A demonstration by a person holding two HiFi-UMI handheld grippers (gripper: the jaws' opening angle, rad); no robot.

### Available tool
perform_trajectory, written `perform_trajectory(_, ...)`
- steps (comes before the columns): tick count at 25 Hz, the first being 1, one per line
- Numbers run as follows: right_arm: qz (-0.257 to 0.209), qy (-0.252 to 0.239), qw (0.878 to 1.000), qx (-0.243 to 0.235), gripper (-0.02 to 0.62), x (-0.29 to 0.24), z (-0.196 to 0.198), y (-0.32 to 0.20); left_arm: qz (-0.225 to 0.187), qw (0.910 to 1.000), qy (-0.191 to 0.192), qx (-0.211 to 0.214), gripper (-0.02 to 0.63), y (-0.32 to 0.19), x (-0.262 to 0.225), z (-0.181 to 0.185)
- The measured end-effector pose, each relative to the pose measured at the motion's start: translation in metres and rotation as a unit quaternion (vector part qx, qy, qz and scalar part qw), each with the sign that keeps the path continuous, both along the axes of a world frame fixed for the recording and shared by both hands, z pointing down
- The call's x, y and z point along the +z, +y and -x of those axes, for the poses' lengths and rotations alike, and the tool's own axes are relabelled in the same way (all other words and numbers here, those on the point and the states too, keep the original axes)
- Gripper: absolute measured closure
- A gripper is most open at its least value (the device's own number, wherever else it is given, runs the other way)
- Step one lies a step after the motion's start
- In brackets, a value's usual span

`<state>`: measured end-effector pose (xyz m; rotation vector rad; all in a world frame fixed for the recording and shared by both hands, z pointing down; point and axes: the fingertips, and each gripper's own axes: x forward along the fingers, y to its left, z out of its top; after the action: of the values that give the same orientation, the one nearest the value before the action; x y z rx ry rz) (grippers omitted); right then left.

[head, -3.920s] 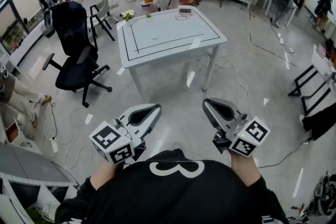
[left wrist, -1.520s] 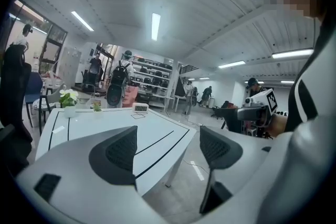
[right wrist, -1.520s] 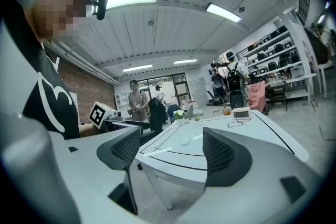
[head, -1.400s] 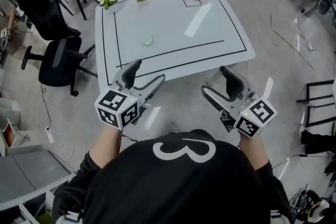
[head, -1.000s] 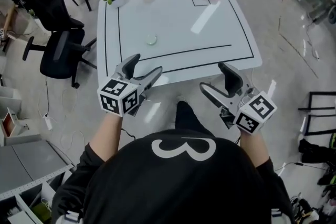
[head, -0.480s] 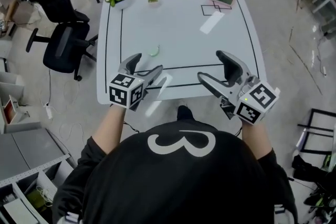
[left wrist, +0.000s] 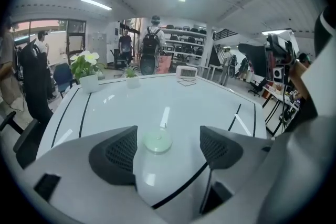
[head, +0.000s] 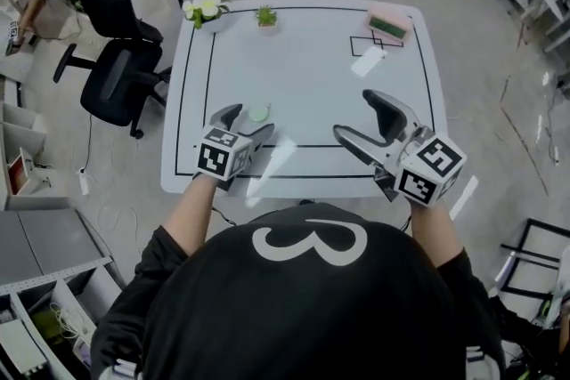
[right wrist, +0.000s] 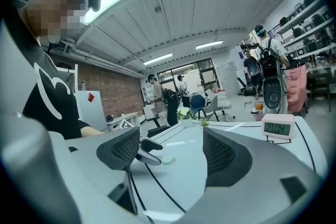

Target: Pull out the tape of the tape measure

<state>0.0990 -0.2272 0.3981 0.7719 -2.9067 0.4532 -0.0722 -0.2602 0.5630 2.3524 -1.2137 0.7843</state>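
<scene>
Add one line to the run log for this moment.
stage: pre-grasp | left gripper: open, empty, facing round pale-green tape measure on white table | right gripper: open, empty | tape: not pulled out

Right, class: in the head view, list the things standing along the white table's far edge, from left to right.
White-flowered plant in a white pot → small green potted plant → pink rectangular desk clock.

White table [head: 196,165], black chairs [head: 116,89], grey floor [head: 499,93].
</scene>
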Motion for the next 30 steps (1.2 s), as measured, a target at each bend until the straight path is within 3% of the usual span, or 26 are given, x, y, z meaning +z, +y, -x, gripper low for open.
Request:
perform_trajectory(9,0.001,0.009,0.999,-0.031,0.230,0.016,0.001,-0.025,0.016,0.9996,-0.025,-0.004,0.247,-0.023,0.030,-0.001)
perform_trajectory(16,0.005,0.012,0.999,-0.045,0.230,0.019,0.005,-0.035,0.038,0.9980,-0.050,-0.011,0.337,-0.027,0.039,0.007)
perform_trajectory(30,0.022,0.015,0.998,-0.057,0.232,0.031,0.012,-0.037,0.039,0.9978,-0.052,-0.014,0.387,-0.027,0.039,0.007)
